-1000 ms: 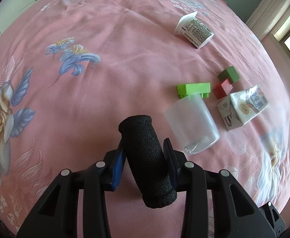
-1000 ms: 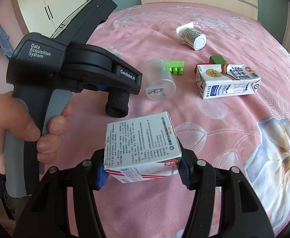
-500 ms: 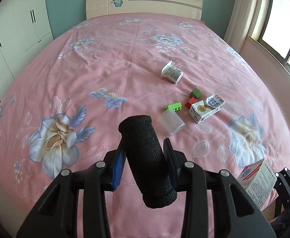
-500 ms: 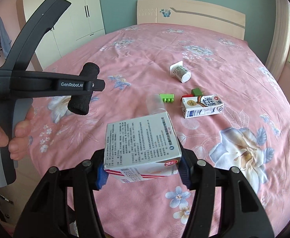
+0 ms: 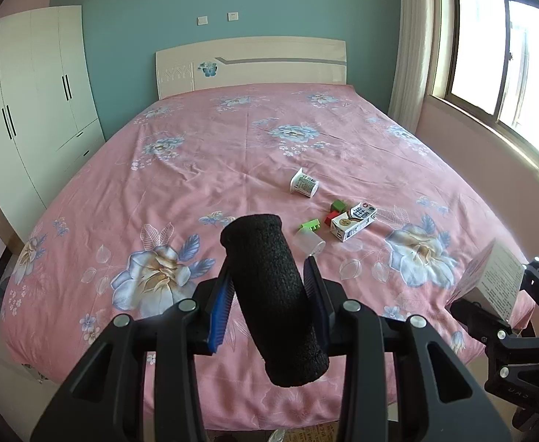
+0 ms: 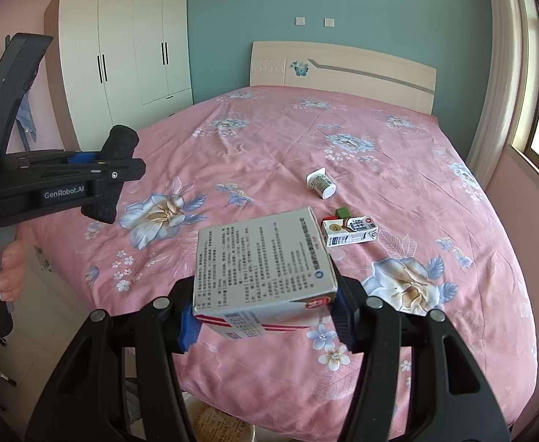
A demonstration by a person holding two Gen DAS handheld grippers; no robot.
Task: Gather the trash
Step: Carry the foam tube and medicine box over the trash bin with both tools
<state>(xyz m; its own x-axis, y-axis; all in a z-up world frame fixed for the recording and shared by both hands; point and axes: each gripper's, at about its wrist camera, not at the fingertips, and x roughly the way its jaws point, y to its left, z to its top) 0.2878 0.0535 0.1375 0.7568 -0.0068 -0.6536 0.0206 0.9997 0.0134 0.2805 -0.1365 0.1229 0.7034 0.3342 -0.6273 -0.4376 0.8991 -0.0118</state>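
**Both tongs loaded and pulled back off the bed**

Since a second ago both views have gone from close over the bedspread to the whole bed (image 5: pixel 203 184) seen from its foot, so both hands have lifted and backed away. Reads as carry-to-bin, not another pick.

- Left tongs (image 5: pixel 267 294): clenched on the black foam roll (image 5: pixel 269 294), which sits tilted between the pads.
- Right tongs (image 6: pixel 266 316): clamped on the white printed box (image 6: pixel 262 265), pads on its two sides.
- Left on the bed, well ahead of both: yogurt cup (image 5: pixel 303 183), milk carton (image 5: pixel 354 220), clear plastic cup (image 5: pixel 308 242), green brick (image 5: pixel 310 224), small green and red blocks.
- Something round shows at the bottom edge of the right view, possibly the bin; too cropped to be sure.
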